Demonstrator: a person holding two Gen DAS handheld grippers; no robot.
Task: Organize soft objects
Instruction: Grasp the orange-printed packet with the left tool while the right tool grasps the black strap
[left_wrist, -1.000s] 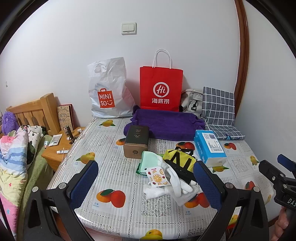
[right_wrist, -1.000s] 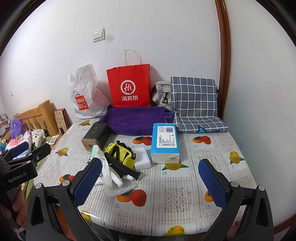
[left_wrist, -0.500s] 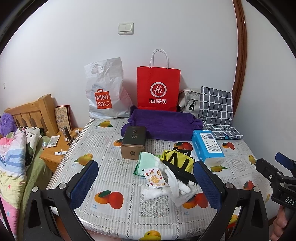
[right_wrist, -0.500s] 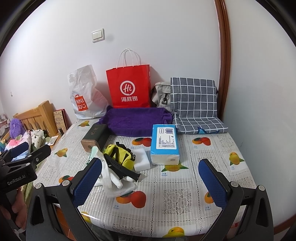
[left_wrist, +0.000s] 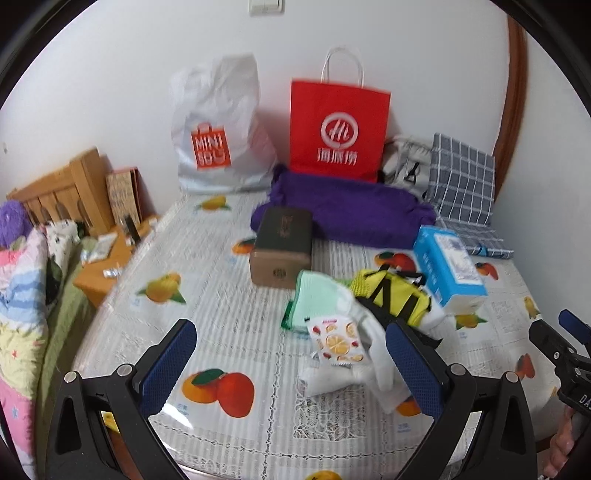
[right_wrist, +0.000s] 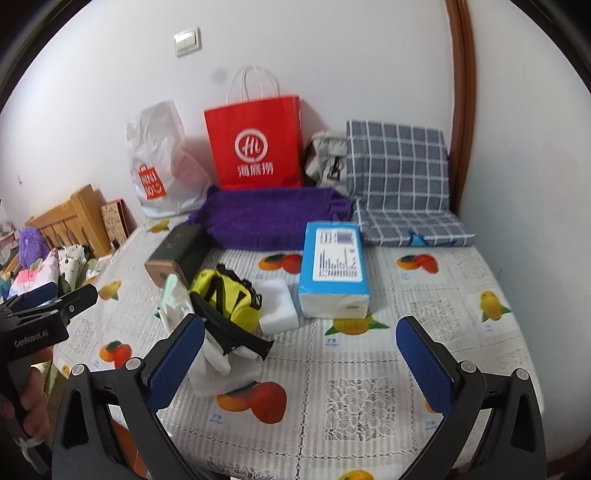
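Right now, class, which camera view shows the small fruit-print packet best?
The left wrist view: the fruit-print packet lies face-up in plain sight on the white socks. In the right wrist view it is hidden behind the pile.

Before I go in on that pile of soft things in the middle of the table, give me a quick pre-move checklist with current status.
1. Left gripper open and empty: ok.
2. Right gripper open and empty: ok.
3. Grippers apart from each other, each at its own side of the pile: ok.
4. White sock free to lift: not ok, the black strap and yellow pouch lie across the pile.
5. Fruit-print packet clear of the sock: not ok, it rests on it.
6. Blue tissue pack out of the reach path: ok, it lies beside the pile.
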